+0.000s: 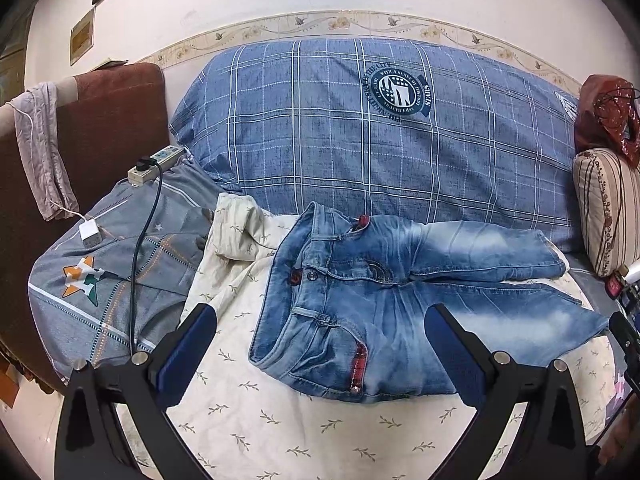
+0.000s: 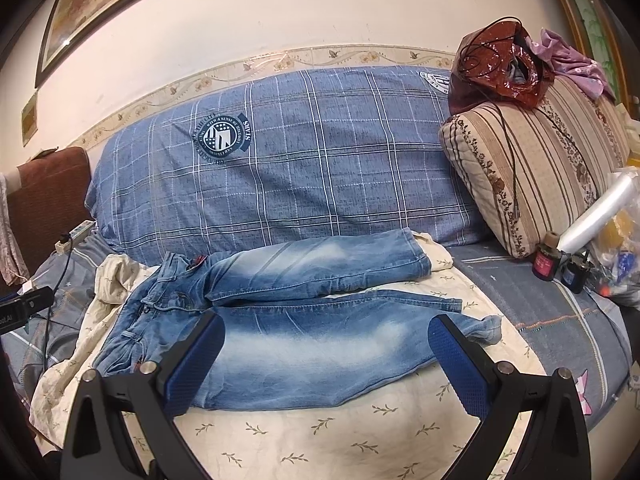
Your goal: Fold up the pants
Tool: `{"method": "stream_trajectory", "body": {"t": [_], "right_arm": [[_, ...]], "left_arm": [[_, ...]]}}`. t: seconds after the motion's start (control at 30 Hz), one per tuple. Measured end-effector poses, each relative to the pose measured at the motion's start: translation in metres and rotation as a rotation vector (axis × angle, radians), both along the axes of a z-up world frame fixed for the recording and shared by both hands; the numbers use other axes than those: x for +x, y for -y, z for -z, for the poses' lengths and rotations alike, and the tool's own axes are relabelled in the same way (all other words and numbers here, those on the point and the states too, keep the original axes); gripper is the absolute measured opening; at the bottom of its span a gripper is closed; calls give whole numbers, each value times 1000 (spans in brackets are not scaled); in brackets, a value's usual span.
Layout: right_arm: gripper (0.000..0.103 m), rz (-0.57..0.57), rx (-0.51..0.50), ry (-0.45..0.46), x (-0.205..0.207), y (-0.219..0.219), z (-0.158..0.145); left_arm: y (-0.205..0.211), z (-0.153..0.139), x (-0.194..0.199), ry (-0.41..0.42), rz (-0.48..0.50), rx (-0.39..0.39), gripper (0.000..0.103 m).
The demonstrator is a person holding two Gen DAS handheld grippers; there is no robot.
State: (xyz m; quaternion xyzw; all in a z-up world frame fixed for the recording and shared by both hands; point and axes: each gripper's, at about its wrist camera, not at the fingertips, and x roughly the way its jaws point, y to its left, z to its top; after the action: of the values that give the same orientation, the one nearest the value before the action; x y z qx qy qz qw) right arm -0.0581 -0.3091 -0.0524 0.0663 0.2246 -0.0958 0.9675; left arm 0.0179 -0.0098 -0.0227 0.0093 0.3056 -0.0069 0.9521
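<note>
A pair of faded blue jeans (image 1: pixel 376 300) lies flat on a cream leaf-print sheet (image 1: pixel 280 420), waistband to the left, both legs running right. It also shows in the right wrist view (image 2: pixel 304 328). My left gripper (image 1: pixel 320 320) is open and empty, hovering over the waistband end. My right gripper (image 2: pixel 326 328) is open and empty, hovering over the near leg, around the thigh and knee. The near leg's hem (image 2: pixel 484 330) is slightly crumpled.
A large blue plaid pillow (image 1: pixel 360 132) lies behind the jeans. A power strip (image 1: pixel 156 162) with a black cable and a white charger (image 1: pixel 89 233) sit on the grey pillow at left. A striped cushion (image 2: pixel 532 168) with a red bag (image 2: pixel 500 64), small bottles (image 2: pixel 546 260) and clutter are at right.
</note>
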Motion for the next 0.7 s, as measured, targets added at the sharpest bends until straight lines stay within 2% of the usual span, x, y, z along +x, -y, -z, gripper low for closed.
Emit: {"method": "stream_trajectory", "body": {"t": [0.57, 0.7], "right_arm": [[103, 37, 38, -55, 20, 21, 22], [103, 55, 48, -78, 27, 33, 33]], "left_arm": [[4, 30, 28, -73, 1, 3, 103], [0, 51, 44, -146, 17, -27, 103]]}}
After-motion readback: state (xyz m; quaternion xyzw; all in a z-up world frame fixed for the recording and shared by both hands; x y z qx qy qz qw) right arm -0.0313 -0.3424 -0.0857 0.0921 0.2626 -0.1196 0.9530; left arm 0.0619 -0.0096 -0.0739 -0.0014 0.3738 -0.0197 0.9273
